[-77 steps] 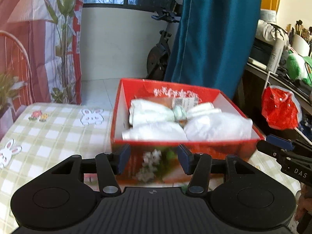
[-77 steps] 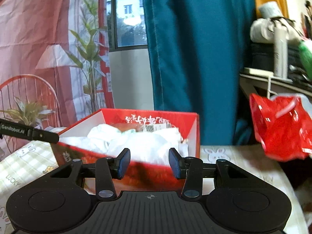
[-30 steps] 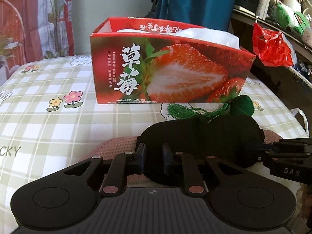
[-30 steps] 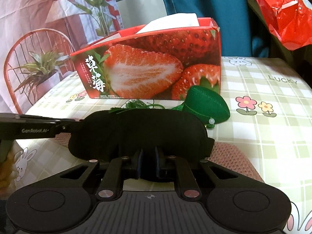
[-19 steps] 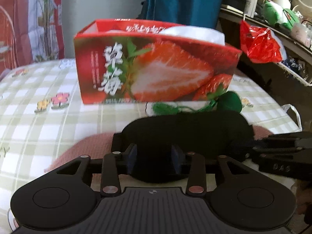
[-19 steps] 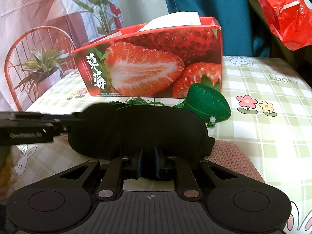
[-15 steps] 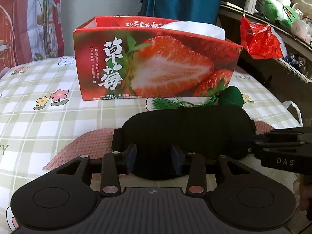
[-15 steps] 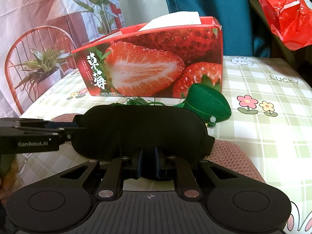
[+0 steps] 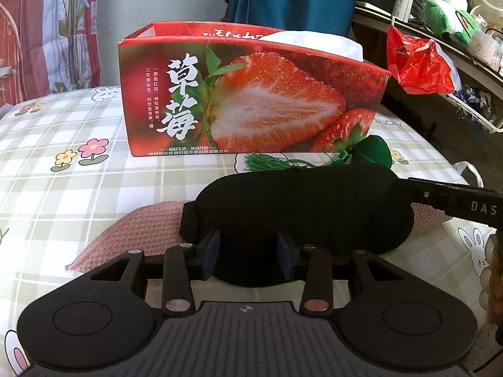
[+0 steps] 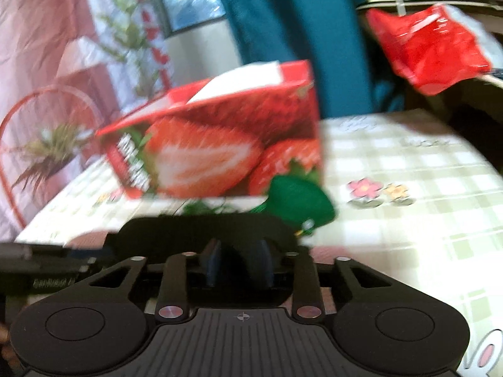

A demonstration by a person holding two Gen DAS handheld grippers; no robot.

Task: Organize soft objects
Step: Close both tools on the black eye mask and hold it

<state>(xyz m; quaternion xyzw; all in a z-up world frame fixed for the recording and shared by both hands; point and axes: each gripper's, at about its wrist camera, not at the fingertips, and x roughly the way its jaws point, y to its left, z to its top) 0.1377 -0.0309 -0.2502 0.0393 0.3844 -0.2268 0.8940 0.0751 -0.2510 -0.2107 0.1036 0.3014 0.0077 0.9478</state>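
**Eye mask between two grippers, in front of the box**

As both sets of jaws have just been opening, the black mask [image 9: 301, 207] lies across the lower middle of the left view, on a pink cloth [image 9: 132, 235], with neither tool pinching it. The left gripper [image 9: 248, 259] has its blue pads spread, the mask's lower lobe lying loose in the gap. At the right edge of that view the right gripper [image 9: 452, 199] reaches in as a dark bar touching the mask's end. Behind, in the upper middle, stands the strawberry box [image 9: 251, 100], white packets showing above its rim; a green pouch [image 9: 372, 152] with a tassel lies just beside its lower right corner.

Handling, by judgement: the mask is light, padded and limp. It will sag if taken at one tip, so the thick lower edge or the two ends suit best.

The right view is blurred. The right gripper [image 10: 239, 264] there shows parted pads with the mask [image 10: 204, 232] between them; contact cannot be told. It alone shows the left tool's bar at lower left. Only the left view shows the pink cloth sharply and the box's printed lettering.
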